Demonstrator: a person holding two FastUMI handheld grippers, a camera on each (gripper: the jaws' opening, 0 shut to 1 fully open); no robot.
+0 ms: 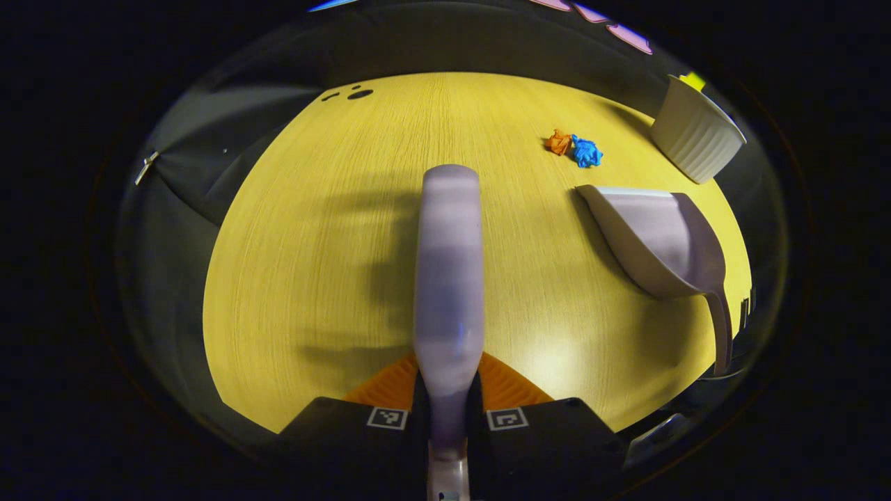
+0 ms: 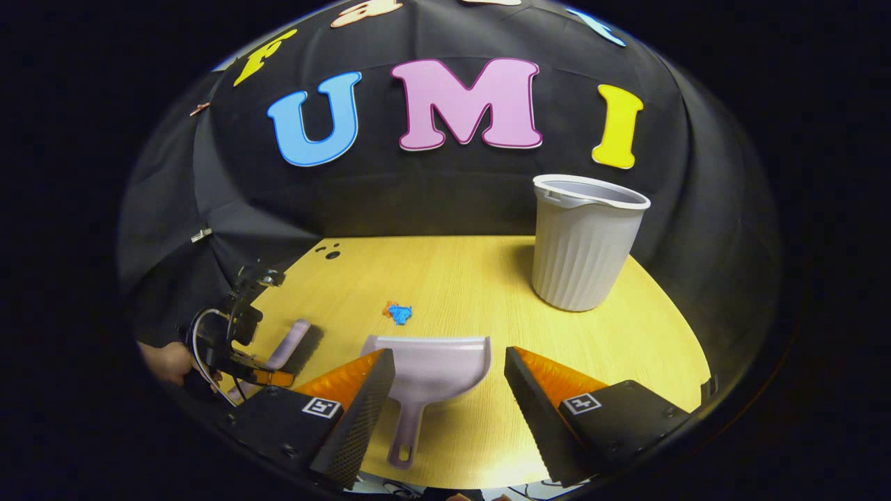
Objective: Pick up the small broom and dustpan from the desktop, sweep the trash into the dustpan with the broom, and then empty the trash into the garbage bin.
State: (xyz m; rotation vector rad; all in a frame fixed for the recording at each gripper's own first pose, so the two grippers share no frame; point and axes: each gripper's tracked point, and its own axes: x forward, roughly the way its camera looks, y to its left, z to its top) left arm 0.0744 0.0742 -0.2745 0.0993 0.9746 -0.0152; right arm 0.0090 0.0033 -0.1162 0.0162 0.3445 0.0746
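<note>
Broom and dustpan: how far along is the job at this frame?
Done: the left gripper is shut on the broom. In hand: the right gripper, open, straddles the dustpan handle, which lies on the table. Left: sweeping the paper scraps and emptying them into the bin.

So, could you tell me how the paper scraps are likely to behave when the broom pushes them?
The scraps look like small crumpled paper balls, so probably very light and easily flicked. Their crinkled shape suggests they would tumble rather than slide on the smooth table. They lie loose, one orange and one blue, so a push may separate them before they reach the dustpan.
</note>
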